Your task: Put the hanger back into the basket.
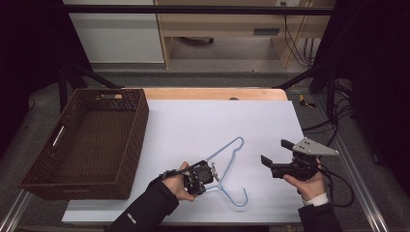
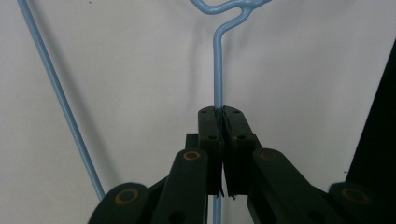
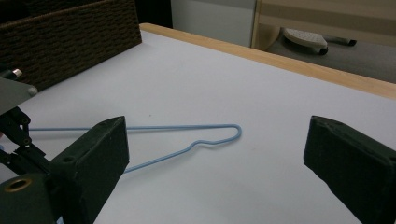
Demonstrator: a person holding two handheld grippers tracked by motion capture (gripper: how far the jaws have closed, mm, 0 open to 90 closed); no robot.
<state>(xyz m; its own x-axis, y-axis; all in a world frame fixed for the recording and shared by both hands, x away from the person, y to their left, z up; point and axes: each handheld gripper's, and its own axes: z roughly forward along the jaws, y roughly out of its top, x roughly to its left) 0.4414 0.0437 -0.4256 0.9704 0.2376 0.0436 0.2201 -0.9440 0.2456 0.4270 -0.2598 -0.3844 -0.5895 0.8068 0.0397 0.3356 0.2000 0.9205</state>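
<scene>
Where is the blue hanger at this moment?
In the high view, the blue hanger lies on the white table, right of the basket, its wire clamped in the left claw.

Wire hanger (image 1: 227,166): pale blue throughout, plain and unpatterned; tabletop (image 1: 193,121): covered in flat white, edged at the far side by a strip of light, wood-toned tan. Basket (image 1: 128,145): dark brown, marked all over by a fine woven wicker pattern, with a pale handle slot in its left wall. Left tongs (image 2: 218,116) and right tongs (image 1: 274,153): matt black, the left set dotted with brass-coloured rivets, the right set topped by a grey plate speckled with small dark holes.
</scene>
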